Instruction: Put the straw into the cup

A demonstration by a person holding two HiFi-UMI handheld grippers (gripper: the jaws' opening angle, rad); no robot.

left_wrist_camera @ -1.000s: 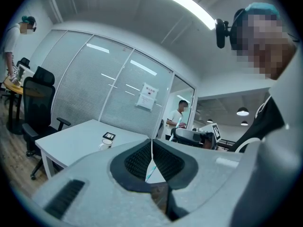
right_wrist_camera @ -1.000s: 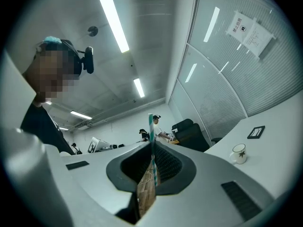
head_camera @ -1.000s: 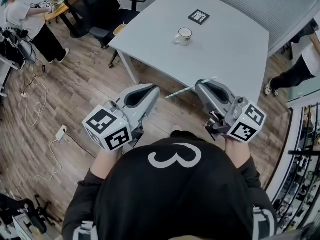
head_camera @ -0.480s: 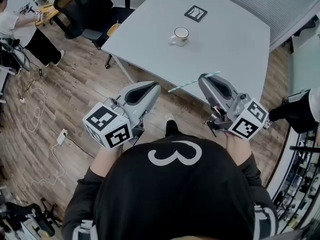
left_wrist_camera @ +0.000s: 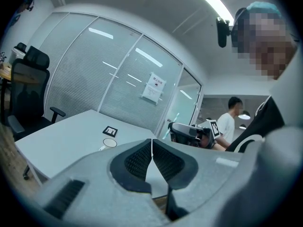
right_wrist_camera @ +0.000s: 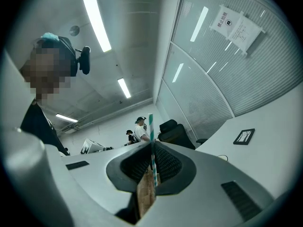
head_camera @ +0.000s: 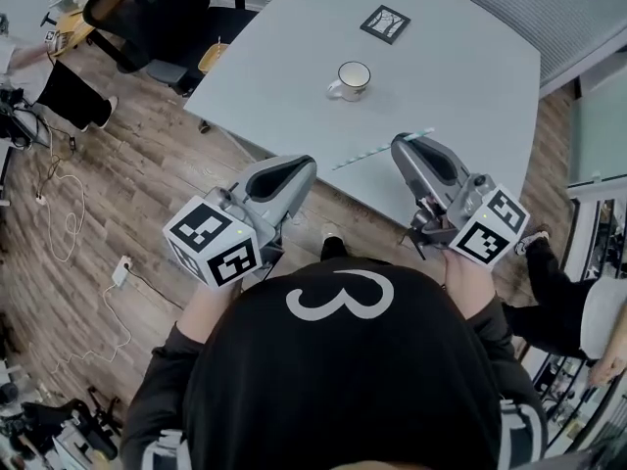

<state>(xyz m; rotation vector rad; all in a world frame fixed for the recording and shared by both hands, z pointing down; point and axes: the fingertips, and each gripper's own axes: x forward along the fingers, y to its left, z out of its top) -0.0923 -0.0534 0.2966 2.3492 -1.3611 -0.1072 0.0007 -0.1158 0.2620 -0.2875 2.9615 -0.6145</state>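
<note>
A white cup (head_camera: 349,79) with a handle stands on the pale grey table (head_camera: 460,86), seen small in the left gripper view as the cup (left_wrist_camera: 109,144). My right gripper (head_camera: 409,146) is shut on a green-and-white striped straw (head_camera: 377,150) that pokes out to the left over the table's near edge; between the jaws the straw (right_wrist_camera: 151,143) stands upright. My left gripper (head_camera: 294,171) is shut with nothing in it, at the table's near edge, well short of the cup. Its jaws (left_wrist_camera: 152,156) meet in a thin line.
A black-framed marker card (head_camera: 385,23) lies beyond the cup. Office chairs (head_camera: 162,27) stand at the table's left side over wood flooring. A person's legs (head_camera: 554,287) are at the right; another person (left_wrist_camera: 229,123) stands in the background.
The view has shifted closer over the table. Both grippers have moved forward toward the table edge, the straw staying in the right one. The person at the right has moved lower in view.
</note>
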